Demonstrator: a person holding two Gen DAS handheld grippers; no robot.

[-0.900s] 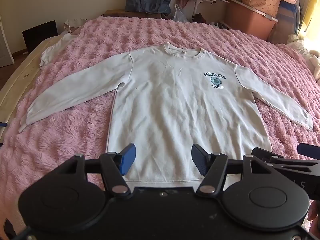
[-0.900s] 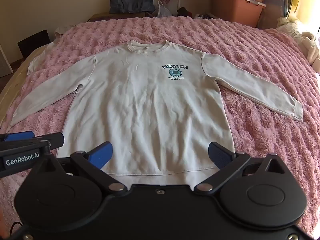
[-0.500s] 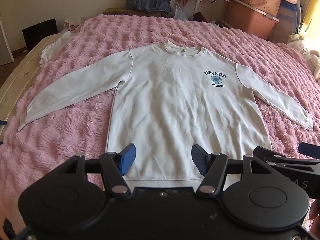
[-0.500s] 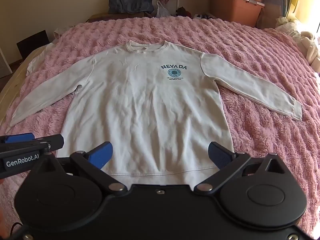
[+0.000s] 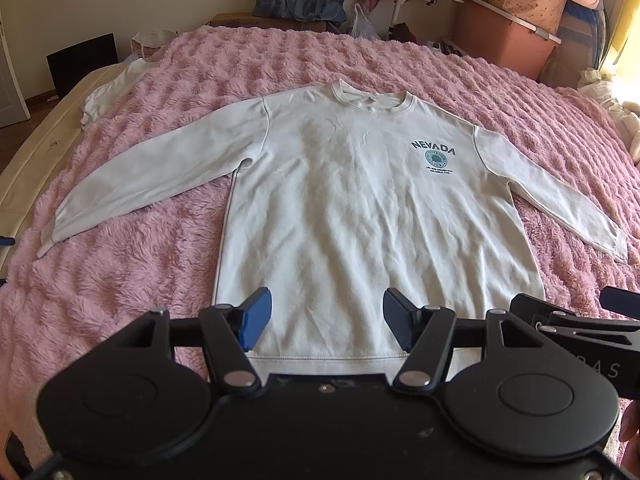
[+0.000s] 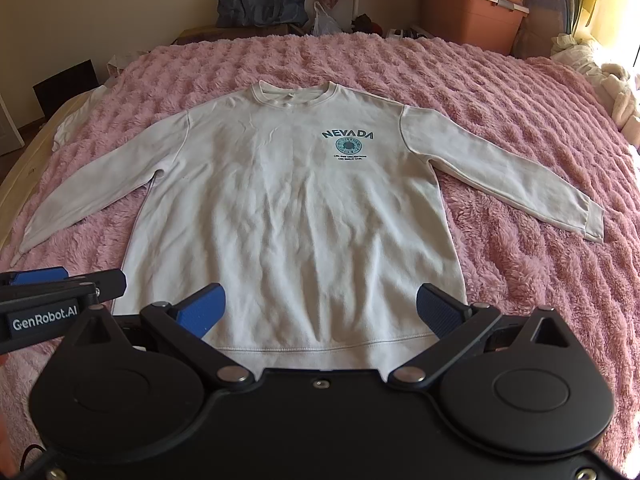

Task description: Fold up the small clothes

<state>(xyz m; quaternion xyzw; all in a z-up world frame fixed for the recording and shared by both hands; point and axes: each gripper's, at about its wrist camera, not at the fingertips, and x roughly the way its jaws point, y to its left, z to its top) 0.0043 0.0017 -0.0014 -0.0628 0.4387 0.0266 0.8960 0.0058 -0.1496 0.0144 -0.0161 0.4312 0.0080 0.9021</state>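
Note:
A white long-sleeved sweatshirt (image 5: 360, 208) with a blue "NEVADA" print lies flat, front up, on a pink fluffy blanket, sleeves spread to both sides, collar far, hem near. It also shows in the right wrist view (image 6: 296, 216). My left gripper (image 5: 326, 322) is open and empty, held above the hem. My right gripper (image 6: 320, 316) is open wider and empty, also above the hem. Each gripper's side shows at the edge of the other's view.
The pink blanket (image 5: 120, 272) covers the bed. Another white garment (image 5: 108, 92) lies at the far left edge. Behind the bed stand a dark bag (image 6: 256, 0), an orange storage box (image 6: 472, 20) and piled items. White cloth (image 6: 616, 88) lies at the right edge.
Both views have shifted slightly; the sweatshirt sits a little lower in the frames. Both grippers stay open and nothing has been taken hold of.

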